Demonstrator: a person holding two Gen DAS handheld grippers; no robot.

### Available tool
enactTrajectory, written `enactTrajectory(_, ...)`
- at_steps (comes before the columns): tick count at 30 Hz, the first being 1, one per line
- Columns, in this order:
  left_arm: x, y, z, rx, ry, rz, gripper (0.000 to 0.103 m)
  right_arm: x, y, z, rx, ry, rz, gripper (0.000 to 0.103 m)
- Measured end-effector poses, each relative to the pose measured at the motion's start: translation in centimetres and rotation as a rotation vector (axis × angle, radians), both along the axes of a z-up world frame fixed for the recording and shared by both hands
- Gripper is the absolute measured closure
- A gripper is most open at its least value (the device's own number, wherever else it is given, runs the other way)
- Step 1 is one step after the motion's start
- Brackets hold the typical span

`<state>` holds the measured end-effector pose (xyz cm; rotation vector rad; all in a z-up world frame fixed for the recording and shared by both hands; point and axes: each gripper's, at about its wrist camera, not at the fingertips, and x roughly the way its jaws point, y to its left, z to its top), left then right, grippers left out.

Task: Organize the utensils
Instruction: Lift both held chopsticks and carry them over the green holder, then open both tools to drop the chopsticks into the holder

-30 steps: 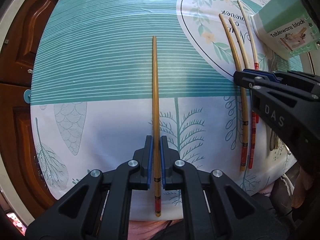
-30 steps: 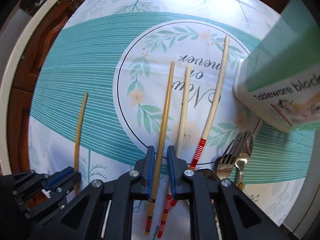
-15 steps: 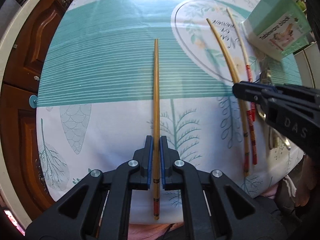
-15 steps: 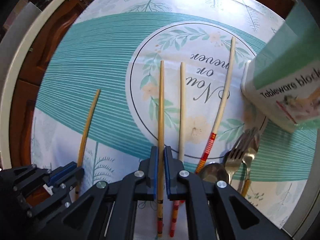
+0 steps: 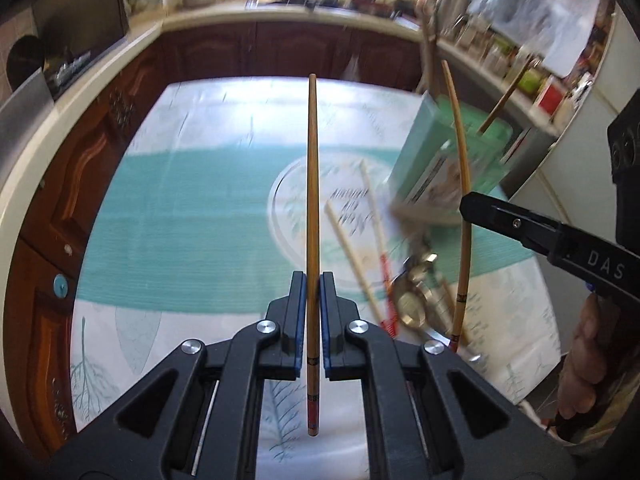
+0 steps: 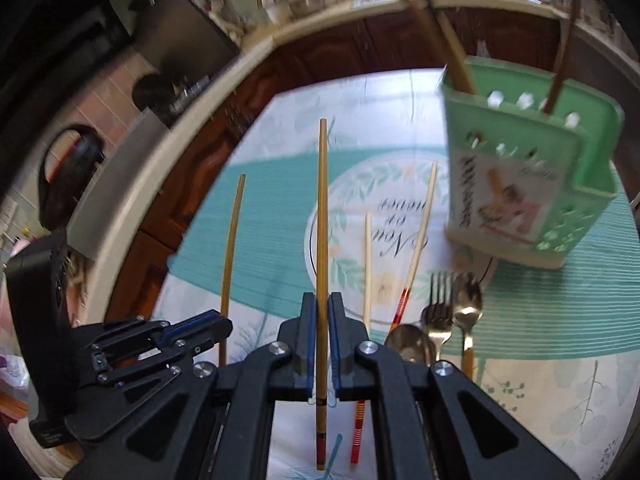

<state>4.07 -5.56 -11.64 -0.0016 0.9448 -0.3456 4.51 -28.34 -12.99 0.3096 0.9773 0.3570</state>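
Two chopsticks are up off the counter, one in each of my tongs. My left tongs are clenched on a brown chopstick, gripped near its banded butt end so most of its length sticks out forward into the air. My right tongs are clamped the same way on a second brown chopstick; their jaws have just been closing, and the stick sits squarely between them.

Both sticks are light, stiff and thin, with a smooth lacquered look, so I judge they could swivel or slide in a narrow pinch. Holding near the thick end leaves a long free tip to steer into a slot, though it will swing widely with any turn of my wrist.

Further out on the patterned tablecloth lie two pale chopsticks with red-striped ends, and just beside them a fork and spoons. Beyond those stands the green utensil holder, upright at the far right, with a few dark sticks already poking from its top. I judge that holder is where my pair should go next, tips downward.
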Motion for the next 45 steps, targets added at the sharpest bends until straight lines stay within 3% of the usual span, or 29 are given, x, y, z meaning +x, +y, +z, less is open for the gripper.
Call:
enactTrajectory(5, -0.5, -2.7, 6.2, -0.039, -0.155, -0.032, 0.099, -2.0, -4.1, 4.4, 0.053, -0.177, -0.091, 0.098)
enactTrajectory(12, 1.0, -7.7, 15.8, -0.198, -0.403, -0.075, 0.099, -2.2, -8.7, 9.6, 0.012, -0.426, -0.235, 0.098)
enactTrajectory(17, 3.6, -10.9, 18.5, -0.306, -0.499, -0.081, 0.099, 0.1, -10.1, 12.1, -0.036, -0.588, -0.294, 0.097)
enactTrajectory(20, 6.3, -12.4, 17.9, -0.327, -0.516, -0.067, 0.099, 1.5, -10.4, 12.1, -0.065, -0.637, -0.272, 0.097)
enactTrajectory(25, 10.5, -13.4, 13.7, -0.318, -0.505, -0.034, 0.099, 2.8, -10.8, 10.8, -0.072, -0.716, -0.266, 0.097)
enactTrajectory(32, 11.8, -14.4, 9.4, -0.311, -0.541, -0.024, 0.099, 4.2, -9.6, 9.0, -0.144, -0.802, -0.246, 0.097)
enactTrajectory(37, 11.5, -14.8, 6.1, -0.297, -0.517, -0.021, 0.099, 4.5, -8.6, 7.3, -0.205, -0.821, -0.199, 0.097)
enactTrajectory(45, 10.7, -14.6, 1.4, -0.249, -0.392, -0.047, 0.098, 4.3, -8.1, 4.8, -0.27, -0.745, -0.101, 0.097)
